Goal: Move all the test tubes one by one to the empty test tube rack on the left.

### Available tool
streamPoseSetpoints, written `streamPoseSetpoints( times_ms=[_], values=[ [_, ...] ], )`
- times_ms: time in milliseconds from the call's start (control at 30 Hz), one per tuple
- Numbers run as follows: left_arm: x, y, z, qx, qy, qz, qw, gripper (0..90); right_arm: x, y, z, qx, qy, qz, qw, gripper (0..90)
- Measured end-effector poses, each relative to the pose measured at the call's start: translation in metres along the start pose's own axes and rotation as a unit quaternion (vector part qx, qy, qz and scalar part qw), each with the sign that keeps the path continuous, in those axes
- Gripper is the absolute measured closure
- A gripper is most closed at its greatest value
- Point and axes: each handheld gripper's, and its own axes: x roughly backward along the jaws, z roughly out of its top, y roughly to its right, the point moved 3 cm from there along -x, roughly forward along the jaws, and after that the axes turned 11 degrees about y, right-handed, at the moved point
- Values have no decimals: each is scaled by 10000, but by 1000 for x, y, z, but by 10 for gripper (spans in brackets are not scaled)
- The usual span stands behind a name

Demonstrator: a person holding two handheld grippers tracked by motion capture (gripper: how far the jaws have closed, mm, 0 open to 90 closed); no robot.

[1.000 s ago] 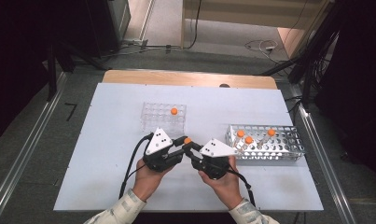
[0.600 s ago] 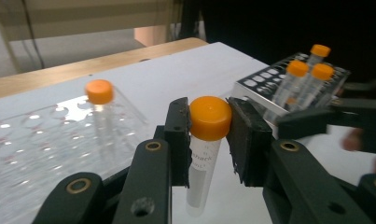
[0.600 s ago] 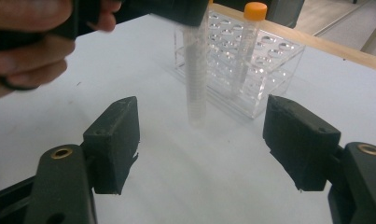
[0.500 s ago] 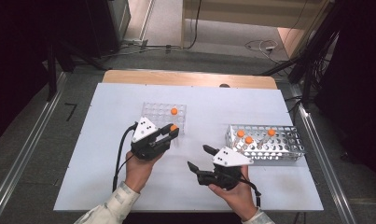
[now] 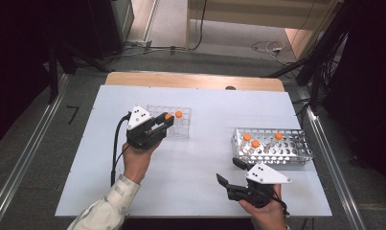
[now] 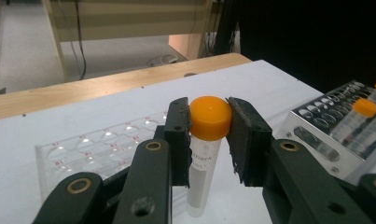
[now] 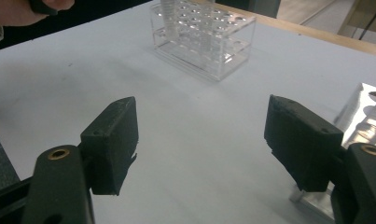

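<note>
A white table [image 5: 200, 158] stands in a dim room with cables on the floor behind it; all places below are given from the clear rack [image 5: 178, 122] on it.

Left gripper [image 5: 163, 125]: clamped on an orange-capped tube [image 6: 205, 154], pads on either side of the cap, tube hanging roughly upright. In the high view the tube sits at the near-left edge of the clear rack, just beside a second orange-capped tube [image 5: 179, 114] already seated there.

Right gripper [image 7: 202, 140]: jaws have just opened and stand wide apart, with bare table between them. It rests well to the right of and nearer the person than the clear rack, beside the metal rack [image 5: 286, 143], which carries three more capped tubes.

Recommended procedure for seating the tube:
- Centre the tube bottom over an empty well before lowering.
- Keep the tube vertical; a tilt will likely catch the well rim.
- Lower until the tube is supported, then release.
- Avoid knocking the seated neighbour.
</note>
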Motion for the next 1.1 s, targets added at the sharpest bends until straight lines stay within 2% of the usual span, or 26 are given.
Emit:
streamPoseSetpoints(
  times_ms=[200,367,600,833,1100],
  values=[
    [-7,-6,8,-17,26,112,9999,708,13,13,-5,-123,8,-186,9998,249],
    [-12,-12,12,-35,22,205,9998,707,17,18,-8,-173,9,-260,9995,249],
    [-20,-16,16,-99,-7,286,9995,707,16,20,-9,-199,-14,-287,9994,252],
    [-26,-23,15,-63,-18,399,9992,708,17,21,-9,-222,-2,-299,9993,254],
    [-32,-25,16,-40,0,425,9991,707,16,21,-10,-231,-23,-282,9993,257]
  ],
)
